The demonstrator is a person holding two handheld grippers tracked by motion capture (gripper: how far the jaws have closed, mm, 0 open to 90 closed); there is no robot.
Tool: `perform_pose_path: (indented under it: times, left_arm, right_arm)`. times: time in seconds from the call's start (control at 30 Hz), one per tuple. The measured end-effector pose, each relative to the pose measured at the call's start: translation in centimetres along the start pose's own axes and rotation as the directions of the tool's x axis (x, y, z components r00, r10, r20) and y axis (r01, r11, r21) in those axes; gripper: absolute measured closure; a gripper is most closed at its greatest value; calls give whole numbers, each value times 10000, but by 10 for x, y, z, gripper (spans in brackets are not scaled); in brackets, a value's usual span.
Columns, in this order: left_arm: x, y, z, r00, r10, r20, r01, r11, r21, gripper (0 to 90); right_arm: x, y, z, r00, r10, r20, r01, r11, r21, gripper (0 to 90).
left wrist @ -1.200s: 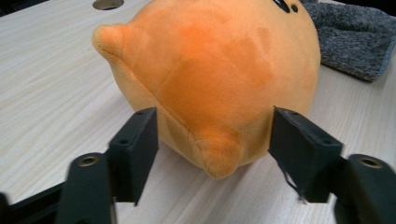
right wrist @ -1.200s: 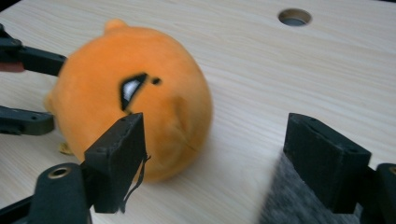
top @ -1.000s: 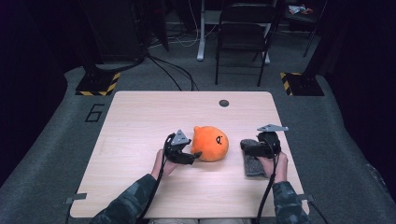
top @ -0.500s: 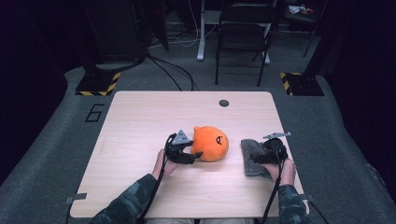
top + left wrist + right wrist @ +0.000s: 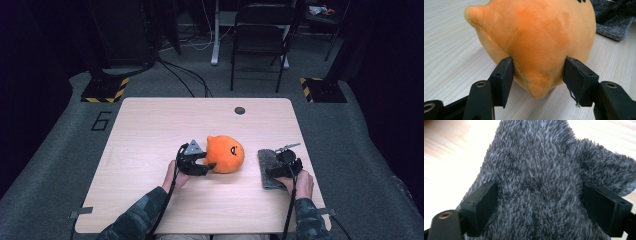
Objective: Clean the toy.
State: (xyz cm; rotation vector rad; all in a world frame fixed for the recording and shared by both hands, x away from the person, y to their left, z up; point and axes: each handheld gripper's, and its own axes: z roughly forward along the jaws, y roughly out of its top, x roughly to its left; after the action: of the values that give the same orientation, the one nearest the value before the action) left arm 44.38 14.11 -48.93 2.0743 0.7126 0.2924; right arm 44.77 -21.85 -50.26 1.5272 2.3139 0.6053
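Observation:
An orange plush toy (image 5: 226, 154) with a small black face lies on the wooden table (image 5: 150, 130), right of the middle. My left gripper (image 5: 204, 162) comes at it from the left. Its jaws have just been closing, and both pads now press into the toy's sides (image 5: 536, 37). A grey fuzzy cloth (image 5: 267, 160) lies to the right of the toy. My right gripper (image 5: 275, 167) is down on it, and its jaws have just closed a little. They still stand wide, with a hump of the cloth (image 5: 536, 157) between the pads.
A small dark round cap (image 5: 240, 110) sits in the tabletop near the far edge. A black chair (image 5: 260, 35) and cables stand on the floor beyond the table. The table's right edge is close to the cloth.
My right gripper has sunk onto the grey cloth. My left gripper stayed in place while its jaws closed in on the orange toy.

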Motion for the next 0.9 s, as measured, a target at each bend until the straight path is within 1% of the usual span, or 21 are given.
perform_pose_path:
  times: [0.03, 0.07, 0.1, 0.13, 0.23, 0.27, 0.3, 0.33, 0.37, 0.4, 0.43, 0.47, 0.5, 0.53, 0.6, 0.63, 0.67, 0.73, 0.8, 0.87, 0.9]
  left_arm:
    - [0, 0, 0, 10000, 12, 12, -12, 10000, 8, 421]
    - [0, 0, 0, 10000, -11, 15, 11, 10000, -12, 424]
    - [0, -1, 0, 10000, -16, 27, 16, 10000, 2, 428]
    - [0, -1, 0, 10000, -11, 29, 11, 10000, 5, 431]
    - [0, -1, 0, 10000, -7, 42, 7, 10000, 56, 440]
    - [0, -1, 0, 10000, -10, 34, 9, 10000, 49, 440]
    - [0, -1, 0, 10000, -20, 45, 20, 10000, 23, 440]
    - [0, -1, 0, 10000, 1, 100, -2, 10000, 76, 441]
    - [0, -1, -1, 10000, 10, 88, -11, 10000, 81, 444]
    - [0, -1, 0, 10000, 9, 41, -9, 10000, 37, 456]
    - [0, -1, 0, 10000, -21, 44, 21, 10000, 45, 466]
    - [0, -1, 0, 10000, -31, 34, 31, 10000, 44, 475]
    - [0, -1, -1, 10000, 24, 36, -24, 9999, 140, 486]
    - [0, -1, -1, 10000, 23, -25, -23, 9999, 105, 493]
    - [0, -1, -1, 10000, 14, 30, -14, 9999, 103, 514]
    - [0, -1, -1, 10000, -12, 40, 12, 10000, 84, 525]
    - [0, -2, -1, 10000, -42, 18, 42, 10000, 21, 533]
    - [1, -2, -2, 10000, 66, 34, -66, 9999, 99, 561]
    - [-1, -2, -1, 10000, 67, -40, -67, 10000, -24, 584]
    - [-2, -2, -2, 9998, 169, -45, -169, 9998, 45, 598]
    - [-3, -1, -2, 9998, 174, -15, -174, 9998, -20, 602]
  right_arm:
    - [1, 1, -1, 9998, 201, 1, -201, 9997, 170, 155]
    - [0, 1, 0, 10000, 68, -24, -68, 9999, 114, 159]
    - [0, 2, 0, 9999, 120, -24, -119, 9997, 217, 158]
    - [1, 3, 0, 9995, 311, -16, -310, 9990, 307, 152]
    - [2, 4, 0, 9990, 417, 139, -422, 9984, 384, 123]
    - [2, 3, 1, 9984, 529, 222, -537, 9979, 376, 102]
    - [2, 3, 1, 9967, 740, 328, -752, 9965, 358, 96]
    - [1, 2, 2, 9969, 742, 274, -750, 9967, 293, 113]
    - [1, 3, 1, 9966, 780, 273, -789, 9964, 309, 155]
    - [-1, 3, 0, 9969, 740, 283, -745, 9971, 178, 188]
    - [-1, 3, -1, 9961, 849, 234, -854, 9961, 222, 219]
    - [-1, 3, -2, 9958, 892, 191, -896, 9957, 215, 287]
    - [-3, 2, -4, 9969, 769, 185, -771, 9970, 91, 359]
    - [-4, 2, -5, 9951, 967, 197, -968, 9953, 46, 390]
    - [-6, 1, -6, 9956, 921, 183, -919, 9957, -126, 503]
    - [-7, 1, -6, 9958, 904, 117, -902, 9958, -161, 539]
    - [-6, 1, -7, 9962, 867, 35, -866, 9960, -199, 597]
    - [-5, 1, -7, 9976, 693, -80, -695, 9972, -278, 669]
    - [-3, 2, -6, 9990, 441, -112, -444, 9985, -306, 711]
    - [-3, 3, -6, 9991, 393, -128, -396, 9988, -292, 727]
    - [-3, 3, -6, 9989, 449, -152, -453, 9986, -282, 729]
